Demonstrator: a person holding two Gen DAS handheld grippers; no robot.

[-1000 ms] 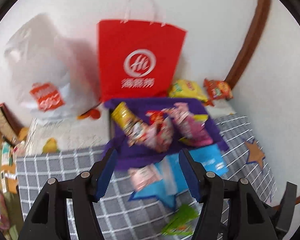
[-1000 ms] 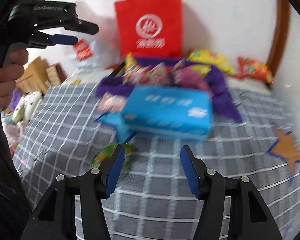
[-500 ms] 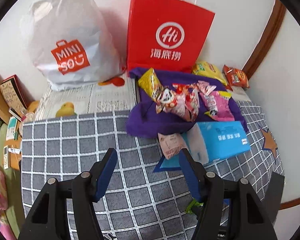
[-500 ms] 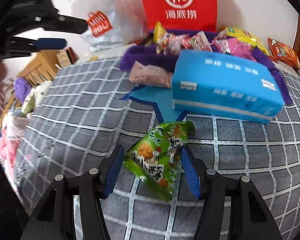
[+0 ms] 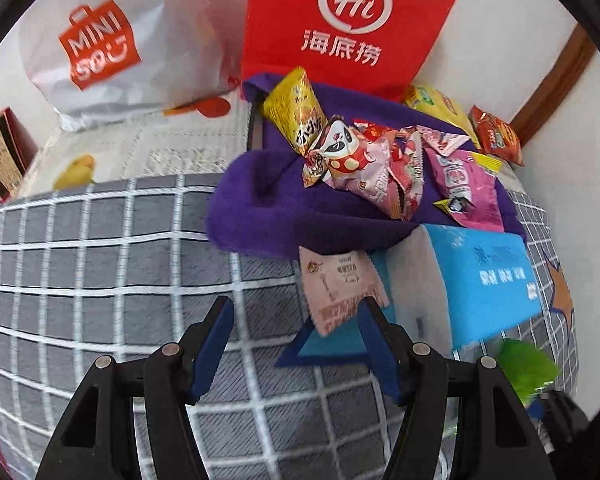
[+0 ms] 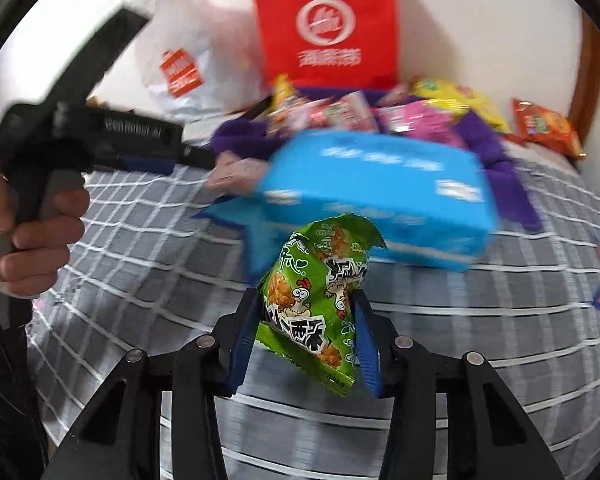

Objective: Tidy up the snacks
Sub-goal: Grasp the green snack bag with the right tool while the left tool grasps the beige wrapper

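Closing right jaws on green snack packet [image 6: 316, 300], left jaws wide – empty (red bag [image 5: 348, 24] behind)

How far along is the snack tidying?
Early, it seems. Several packets already lie heaped on the purple cloth. The right gripper is closing on a green packet between its jaws. The left gripper is open near a pink packet on the bedspread. An orange packet lies apart.

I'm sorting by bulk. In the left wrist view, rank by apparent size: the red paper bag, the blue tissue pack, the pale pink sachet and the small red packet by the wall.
Largest to smallest:
1. Red paper bag
2. Blue tissue pack, though nearness enlarges it
3. Pale pink sachet, also near
4. Small red packet, farther off, so unsure
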